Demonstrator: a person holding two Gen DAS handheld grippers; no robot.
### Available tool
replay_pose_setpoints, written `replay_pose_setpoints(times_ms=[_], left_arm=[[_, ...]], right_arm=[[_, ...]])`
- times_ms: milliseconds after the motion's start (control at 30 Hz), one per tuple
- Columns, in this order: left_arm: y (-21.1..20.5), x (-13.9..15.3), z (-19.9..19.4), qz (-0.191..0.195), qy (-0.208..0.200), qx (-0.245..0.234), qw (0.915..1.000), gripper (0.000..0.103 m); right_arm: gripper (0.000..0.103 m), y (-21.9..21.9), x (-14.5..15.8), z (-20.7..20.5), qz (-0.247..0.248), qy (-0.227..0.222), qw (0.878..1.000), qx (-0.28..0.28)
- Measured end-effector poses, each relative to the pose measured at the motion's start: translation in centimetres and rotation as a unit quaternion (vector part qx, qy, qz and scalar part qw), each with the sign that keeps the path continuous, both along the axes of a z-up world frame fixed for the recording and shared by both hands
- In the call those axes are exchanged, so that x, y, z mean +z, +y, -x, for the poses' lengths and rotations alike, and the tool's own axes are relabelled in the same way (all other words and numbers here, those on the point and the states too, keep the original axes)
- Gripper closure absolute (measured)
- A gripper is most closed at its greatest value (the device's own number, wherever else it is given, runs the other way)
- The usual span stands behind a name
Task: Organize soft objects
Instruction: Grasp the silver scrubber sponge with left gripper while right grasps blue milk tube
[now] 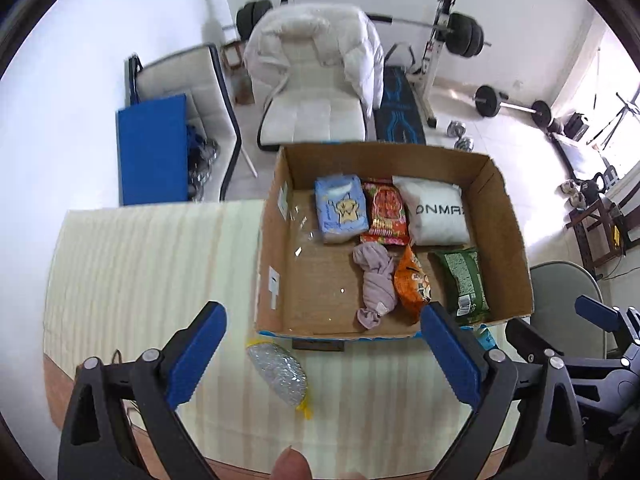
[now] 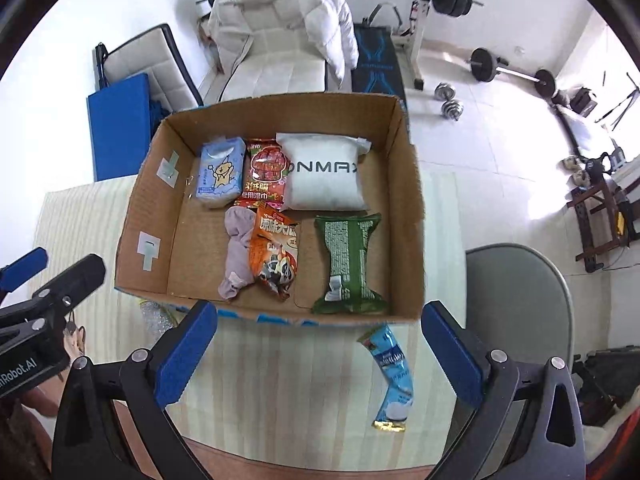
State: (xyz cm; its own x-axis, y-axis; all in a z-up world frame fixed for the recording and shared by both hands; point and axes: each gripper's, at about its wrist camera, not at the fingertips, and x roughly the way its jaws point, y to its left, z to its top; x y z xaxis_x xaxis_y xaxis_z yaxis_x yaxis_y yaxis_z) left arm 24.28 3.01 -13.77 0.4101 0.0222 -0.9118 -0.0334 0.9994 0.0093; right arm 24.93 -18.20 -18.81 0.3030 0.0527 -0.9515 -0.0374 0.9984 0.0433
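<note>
An open cardboard box (image 1: 508, 240) (image 2: 136, 216) stands on the cream striped table. Inside lie a blue tissue pack (image 2: 222, 176), a red wipes pack (image 2: 266, 172), a white ONMAX pillow pack (image 2: 324, 172), a crumpled purple cloth (image 2: 238, 252), an orange snack bag (image 2: 274, 254) and a green packet (image 2: 348, 260). In front of the box, a silvery mesh pouch (image 1: 278, 372) and a light blue tube packet (image 2: 394, 376) rest on the table. My left gripper (image 1: 322, 320) hovers open above the pouch and the box's near edge. My right gripper (image 2: 320, 316) hovers open, empty, left of the blue packet.
A white chair (image 1: 316, 116) draped with a padded jacket stands behind the box, and a grey chair (image 2: 516, 300) is at the table's right. A blue mat (image 1: 154, 148), barbells and dumbbells (image 2: 450, 100) lie on the floor beyond.
</note>
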Motion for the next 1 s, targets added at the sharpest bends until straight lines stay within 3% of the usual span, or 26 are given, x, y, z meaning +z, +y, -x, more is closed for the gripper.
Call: replay_pose_setpoints(times_ms=[300,433,500,567,700,833,900,1000], left_arm=[[1.5,2.7,3.1,0.001,-0.051,-0.014,0.9986,0.0],[2.8,3.0,4.6,-0.007,-0.061,-0.003,0.9981,0.0],[3.4,2.0,5.2,-0.007,-0.047,0.005,0.9989,0.0],[4.1,-0.3,5.3,-0.004,-0.012,0.012,0.9999,0.0],[5.7,-6.3,4.7,0.027,0.067,0.042,0.9965,0.0],[6.4,-13.0,3.9,0.044,0.143,0.071,0.9861,0.013],[6.3,-16.0,3.4,0.049,0.181,0.081,0.9789,0.026],[6.0,-19.9,2.5,0.05,0.226,0.091,0.9686,0.03]], right_arm=[[0.0,2.0,4.2,5.0,0.03,-0.05,0.998,-0.02],[0.0,1.5,5.8,7.0,-0.008,-0.086,0.996,-0.038],[0.0,1.0,5.7,7.8,-0.017,-0.099,0.994,-0.04],[0.0,0.1,4.4,8.7,-0.009,-0.093,0.995,-0.034],[0.0,-2.4,0.2,9.3,-0.003,-0.018,0.999,-0.037],[0.0,-5.7,-5.3,10.1,-0.016,0.043,0.997,-0.058],[0.0,-7.3,-8.1,10.2,-0.013,0.067,0.995,-0.072],[0.0,-9.0,-11.2,9.6,-0.01,0.09,0.992,-0.085]])
